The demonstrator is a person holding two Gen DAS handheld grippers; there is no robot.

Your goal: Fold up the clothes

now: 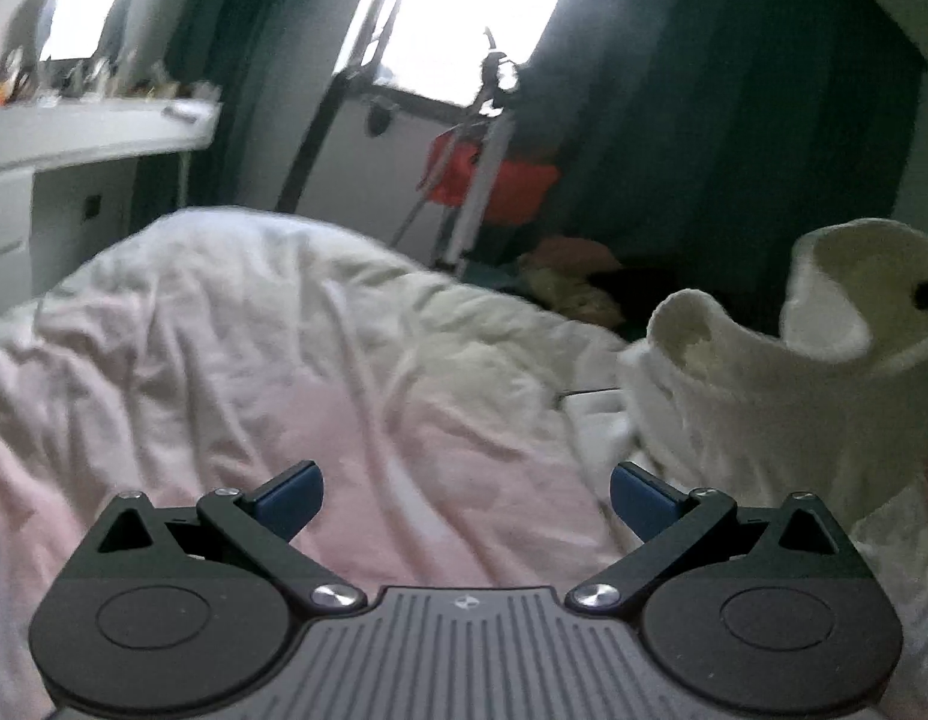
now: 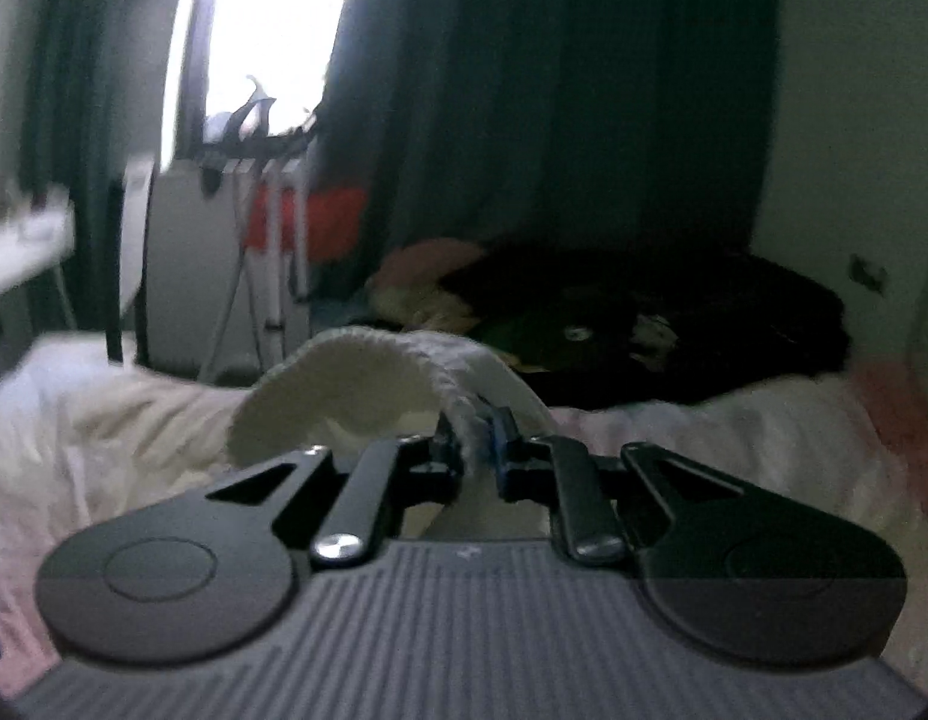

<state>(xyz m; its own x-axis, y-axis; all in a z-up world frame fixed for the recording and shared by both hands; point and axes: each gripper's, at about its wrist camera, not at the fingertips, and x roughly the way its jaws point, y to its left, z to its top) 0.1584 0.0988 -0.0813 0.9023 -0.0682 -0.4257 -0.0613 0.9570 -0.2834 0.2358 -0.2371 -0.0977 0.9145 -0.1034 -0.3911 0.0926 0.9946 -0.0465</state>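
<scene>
A cream knitted garment [image 1: 781, 384] is lifted above the bed at the right of the left wrist view, its edge curled up. My left gripper [image 1: 464, 498] is open and empty over the pale pink sheet [image 1: 344, 408], left of the garment. In the right wrist view my right gripper [image 2: 475, 450] is shut on the cream garment [image 2: 368, 396], whose ribbed edge runs between the fingers and arches up in front.
A rumpled white duvet [image 1: 224, 300] covers the bed. A dark pile of clothes [image 2: 643, 324] lies at the far end by dark curtains [image 2: 553, 120]. A white desk [image 1: 74, 138] stands at left; a drying rack with red cloth [image 1: 493, 180] stands by the window.
</scene>
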